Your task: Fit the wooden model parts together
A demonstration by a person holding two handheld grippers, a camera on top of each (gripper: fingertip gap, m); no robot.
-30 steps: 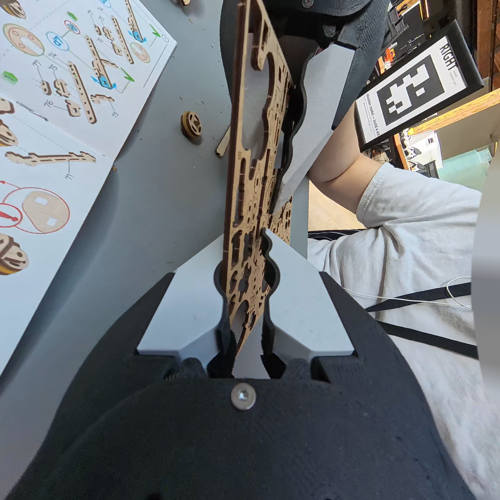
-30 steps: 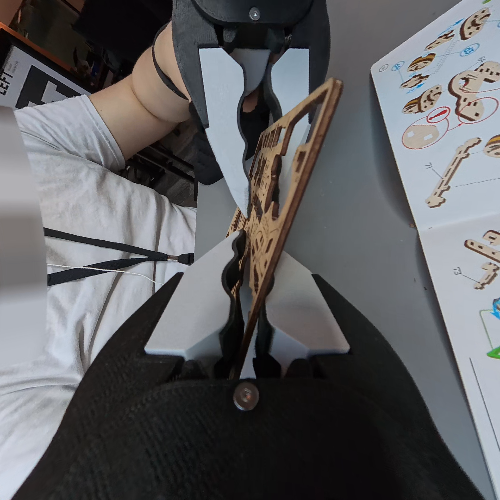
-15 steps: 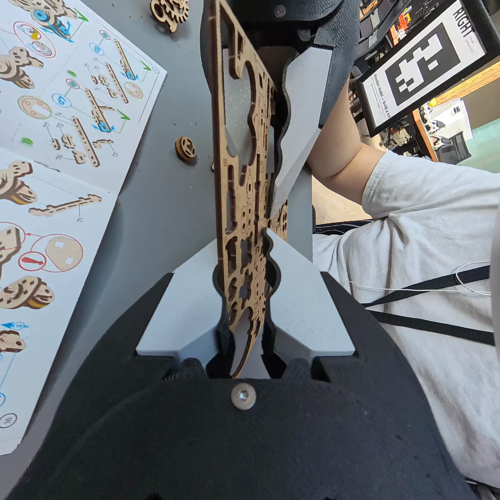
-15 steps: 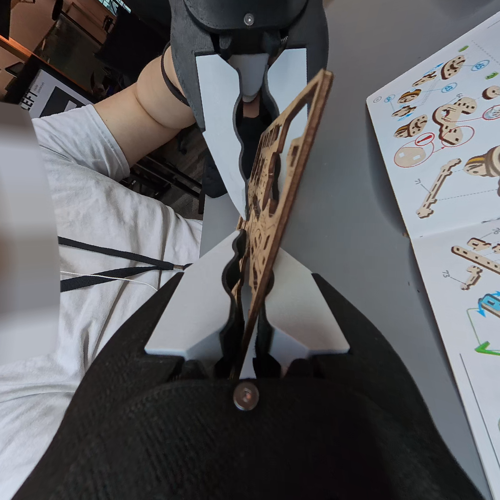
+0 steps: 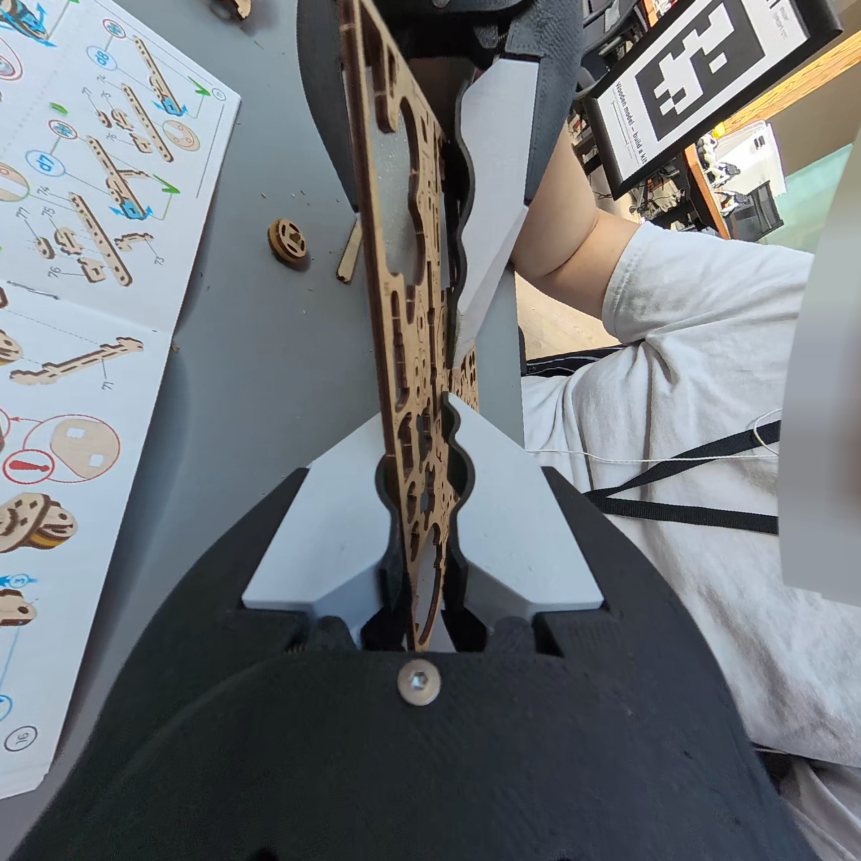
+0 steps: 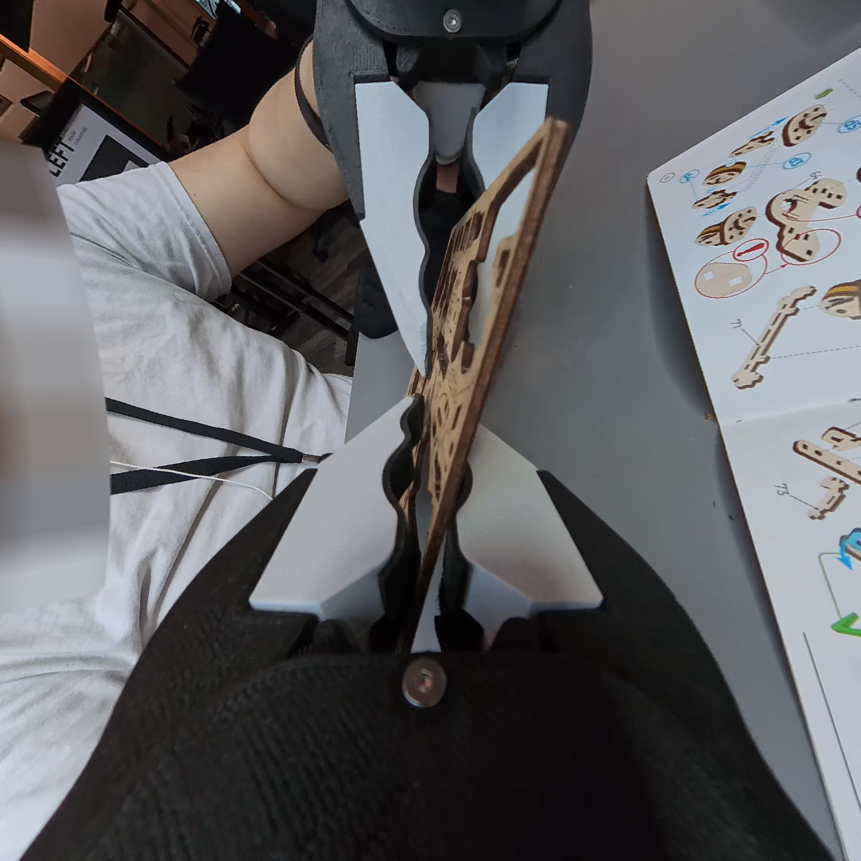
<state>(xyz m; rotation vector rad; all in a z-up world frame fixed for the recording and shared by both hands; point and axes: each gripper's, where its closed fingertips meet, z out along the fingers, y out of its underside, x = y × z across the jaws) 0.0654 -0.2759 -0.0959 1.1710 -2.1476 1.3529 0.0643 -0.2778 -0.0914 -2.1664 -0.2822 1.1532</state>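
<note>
Laser-cut plywood parts sheet (image 5: 410, 298) held edge-on above the grey table (image 5: 261, 372), between both grippers. Left gripper (image 5: 421, 466) jaws clamped on its near end; right gripper (image 6: 431, 447) jaws clamped on the opposite end, facing the left. Instruction booklet (image 5: 84, 326) lies open on the table; small wooden wheel (image 5: 287, 237) sits near it, loose.

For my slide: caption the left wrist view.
Both grippers clamp a laser-cut wooden sheet edge-on above a grey table, instruction booklet alongside.
</note>
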